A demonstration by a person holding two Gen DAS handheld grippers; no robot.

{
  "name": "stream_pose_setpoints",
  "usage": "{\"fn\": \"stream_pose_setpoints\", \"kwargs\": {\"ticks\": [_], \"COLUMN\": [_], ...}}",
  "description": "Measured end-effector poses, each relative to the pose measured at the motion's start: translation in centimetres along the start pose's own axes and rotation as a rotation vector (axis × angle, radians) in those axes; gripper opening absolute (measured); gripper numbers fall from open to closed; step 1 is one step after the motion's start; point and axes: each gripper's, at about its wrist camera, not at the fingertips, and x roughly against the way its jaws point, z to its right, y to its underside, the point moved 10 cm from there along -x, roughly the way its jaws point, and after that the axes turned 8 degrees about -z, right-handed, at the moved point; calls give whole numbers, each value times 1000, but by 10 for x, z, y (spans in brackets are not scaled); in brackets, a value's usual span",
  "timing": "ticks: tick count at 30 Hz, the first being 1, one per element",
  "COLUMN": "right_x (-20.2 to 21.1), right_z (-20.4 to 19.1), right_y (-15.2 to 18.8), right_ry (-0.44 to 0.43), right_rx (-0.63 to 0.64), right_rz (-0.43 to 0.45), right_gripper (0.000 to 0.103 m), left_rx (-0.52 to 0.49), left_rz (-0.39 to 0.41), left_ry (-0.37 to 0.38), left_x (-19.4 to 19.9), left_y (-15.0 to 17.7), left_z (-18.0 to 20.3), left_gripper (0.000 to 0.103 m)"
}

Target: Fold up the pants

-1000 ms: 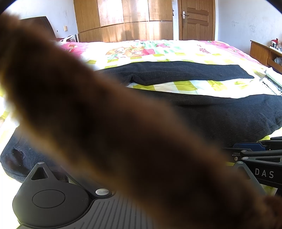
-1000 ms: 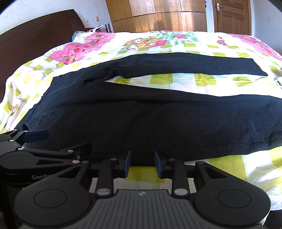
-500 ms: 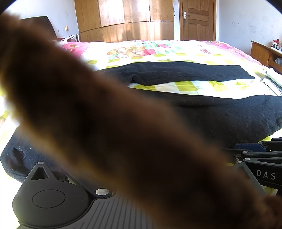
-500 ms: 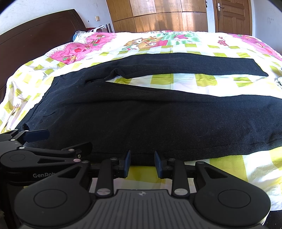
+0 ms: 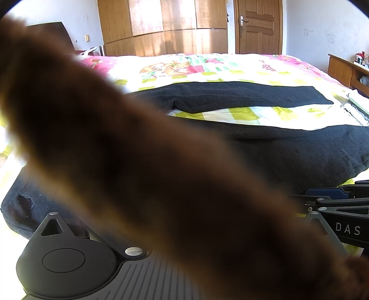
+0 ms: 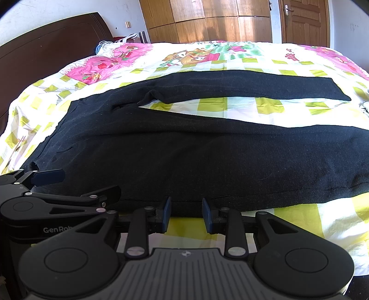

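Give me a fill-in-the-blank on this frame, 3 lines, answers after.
1. The pants lie spread on the ____.
2. The right gripper has its jaws ____, just short of the pants' near edge.
3. The pants' two legs lie ____, with a strip of bedsheet showing between them.
4. A blurred ____ thing covers most of the left wrist view.

Answers: bed; open; apart; brown

The pants (image 6: 184, 147) are seen as matt black cloth with a slightly fuzzy, coarse nap. The bedsheet (image 6: 253, 106) is shown as smooth printed cotton-like fabric. The right gripper (image 6: 186, 217) is formed of matt black plastic with bright metal screws. The wardrobe (image 6: 207, 20) is finished in glossy wood.
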Motion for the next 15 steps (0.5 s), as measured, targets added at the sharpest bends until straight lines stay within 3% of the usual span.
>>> {"fn": "stream_pose_setpoints", "kwargs": {"ticks": [15], "right_x": [13], "right_z": [-6], "right_y": [-10], "right_ry": [-31], "right_rx": [20], "right_rz": [24], "right_gripper": [44], "left_rx": [12], "left_rz": [16], "left_ry": [31], "left_x": [8], "left_y": [-9], "left_z": [-5], "left_gripper": [103]}}
